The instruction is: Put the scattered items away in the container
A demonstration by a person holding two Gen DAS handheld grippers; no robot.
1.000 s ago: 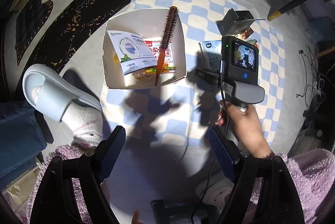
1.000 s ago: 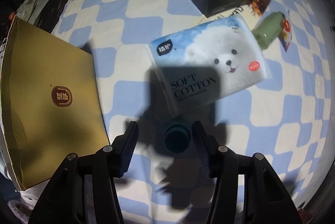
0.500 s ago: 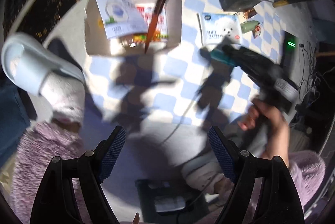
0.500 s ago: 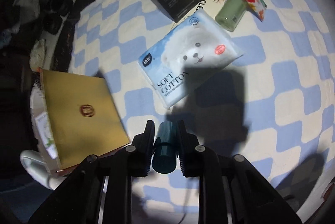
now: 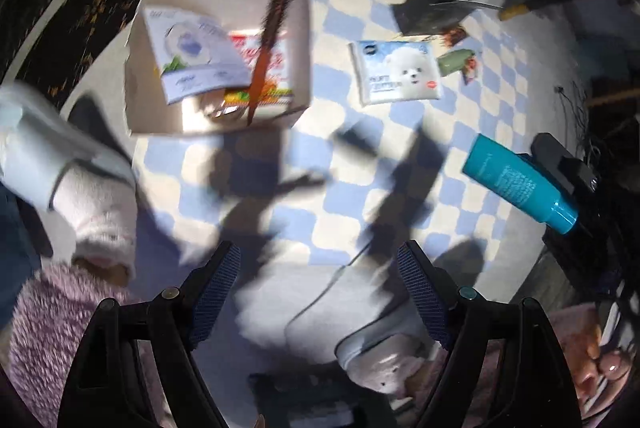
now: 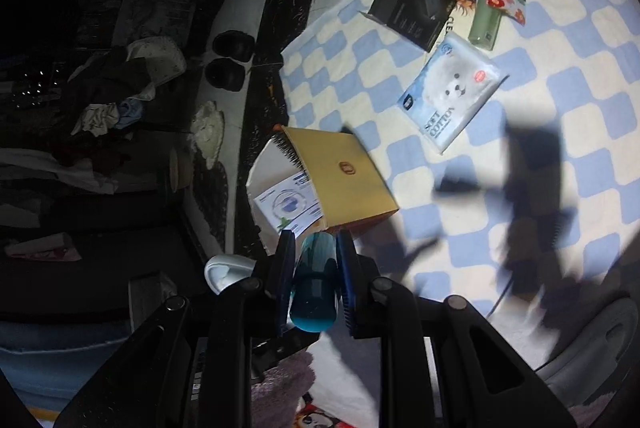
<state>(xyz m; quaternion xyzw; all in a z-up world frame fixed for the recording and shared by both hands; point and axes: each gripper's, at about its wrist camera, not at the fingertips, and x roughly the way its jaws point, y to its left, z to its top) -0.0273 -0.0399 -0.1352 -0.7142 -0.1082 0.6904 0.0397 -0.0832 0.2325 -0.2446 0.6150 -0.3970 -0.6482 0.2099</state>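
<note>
My right gripper (image 6: 314, 264) is shut on a teal tube (image 6: 314, 288), lifted above the checkered mat; the tube (image 5: 520, 182) also shows at the right of the left wrist view. The cardboard box (image 5: 298, 28) holds a hairbrush (image 5: 272, 28) and flat packets (image 5: 192, 60); in the right wrist view its gold wall (image 6: 344, 180) lies just beyond the tube. A soft-cotton tissue pack (image 5: 400, 74) (image 6: 452, 92), a green bottle (image 6: 486, 24) and a black box (image 6: 412, 4) lie on the mat. My left gripper (image 5: 316, 284) is open and empty, high above the mat.
The blue-and-cream checkered mat (image 6: 580, 108) covers the floor. A slippered foot (image 5: 60, 164) is left of the box. Black shoes (image 6: 228, 60) and a clothes pile (image 6: 112, 96) lie off the mat. A cable (image 5: 320, 300) runs near my left gripper.
My right gripper closed on the teal tube, lifted it off the mat and swung left toward the box. The left gripper rose and stayed open.
</note>
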